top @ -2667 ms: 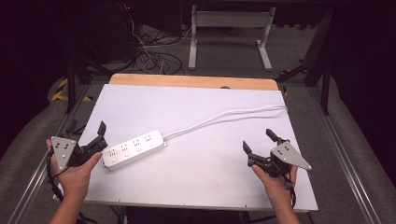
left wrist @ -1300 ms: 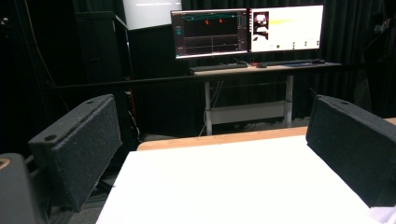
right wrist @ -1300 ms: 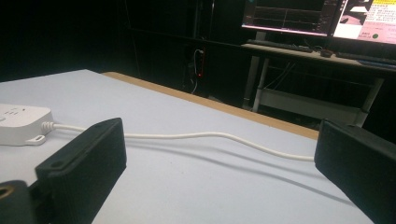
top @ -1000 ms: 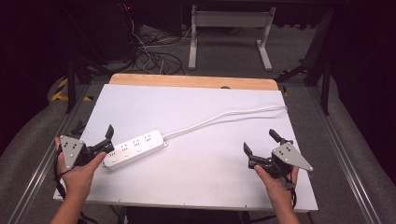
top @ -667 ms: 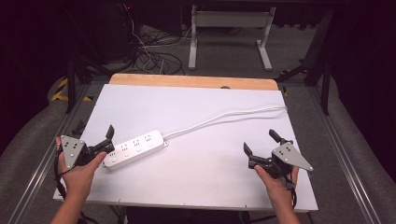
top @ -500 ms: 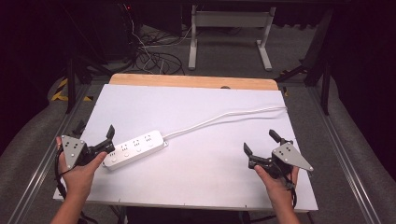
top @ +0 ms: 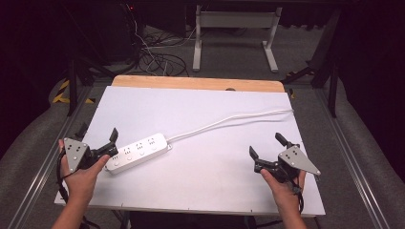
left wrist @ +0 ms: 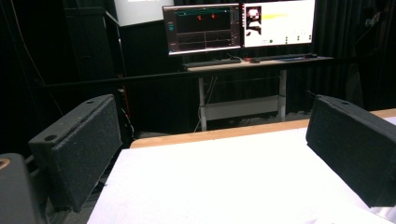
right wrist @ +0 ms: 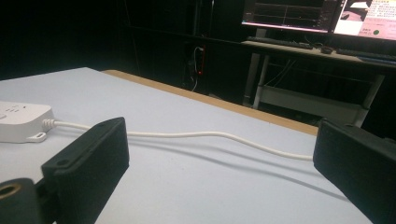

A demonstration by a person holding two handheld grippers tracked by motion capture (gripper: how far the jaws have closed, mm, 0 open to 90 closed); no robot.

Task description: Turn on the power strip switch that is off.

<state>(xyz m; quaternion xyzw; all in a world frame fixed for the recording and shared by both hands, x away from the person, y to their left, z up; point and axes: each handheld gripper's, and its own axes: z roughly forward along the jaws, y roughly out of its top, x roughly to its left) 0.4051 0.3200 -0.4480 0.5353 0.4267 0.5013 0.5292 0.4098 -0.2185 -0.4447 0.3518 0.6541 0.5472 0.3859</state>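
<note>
A white power strip (top: 137,151), rigid, light, likely best gripped across its narrow sides, lies near the table's (top: 200,200) left edge, touching the spread-jawed left gripper (top: 98,143); the right gripper (top: 266,151) gapes empty.

Both grippers, left gripper (top: 98,140) and right gripper (top: 267,149), are black with grey triangular plates, padded jaws, trailing black cables.

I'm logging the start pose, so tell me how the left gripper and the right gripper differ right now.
The left gripper sits at the near end of the white power strip, one jaw right beside it; the right gripper hovers over bare table, well apart from the strip. The left gripper's view faces the far edge and monitors; the right gripper's view looks across the cord. Both have jaws spread wide, holding nothing.
</note>
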